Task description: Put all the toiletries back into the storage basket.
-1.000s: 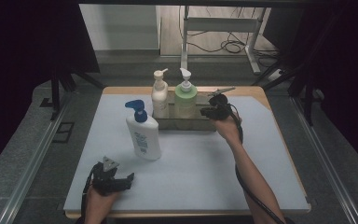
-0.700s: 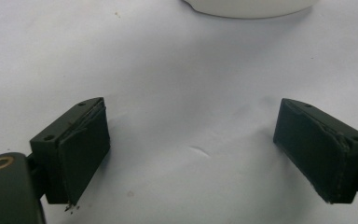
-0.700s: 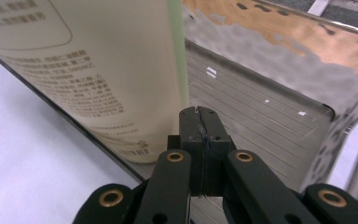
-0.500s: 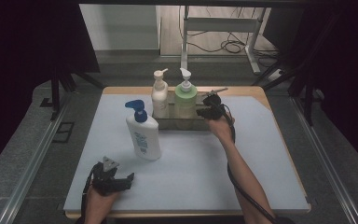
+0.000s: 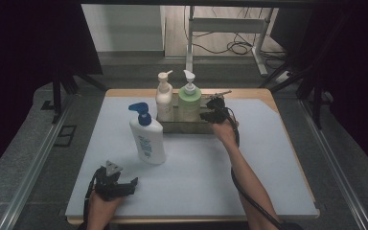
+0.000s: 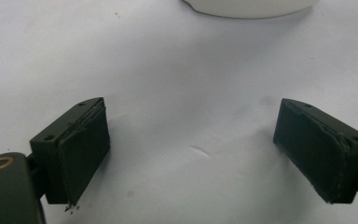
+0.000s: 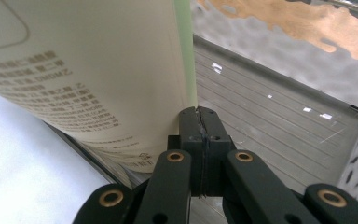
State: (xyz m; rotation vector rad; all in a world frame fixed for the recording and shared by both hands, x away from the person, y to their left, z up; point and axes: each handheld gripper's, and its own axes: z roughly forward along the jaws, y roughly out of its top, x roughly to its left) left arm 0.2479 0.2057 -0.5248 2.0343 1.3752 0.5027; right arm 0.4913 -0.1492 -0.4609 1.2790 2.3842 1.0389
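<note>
Near the desk's front left corner rests the left gripper [image 5: 112,184], jaws spread wide over bare white mat [image 6: 177,93], holding nothing; best left parked there, clear of the work. Just beyond it, toward the middle of the desk, stands the white pump bottle with the blue head [image 5: 147,136], upright and apart from the tray. Farther back, along the desk's rear edge, sits the metal tray [image 5: 187,126] with the cream pump bottle [image 5: 164,98] and the green pump bottle [image 5: 189,99] upright inside it. At the tray's right end hovers the right gripper [image 5: 215,111], jaws pressed shut on nothing, tips close beside the green bottle's labelled wall [image 7: 88,79] above the ribbed tray floor [image 7: 279,126]. Judged from this: spread the jaws before closing in, square up on the body, clamp mid-height, and lift straight up to clear the tray rim without tipping the cream neighbour.
</note>
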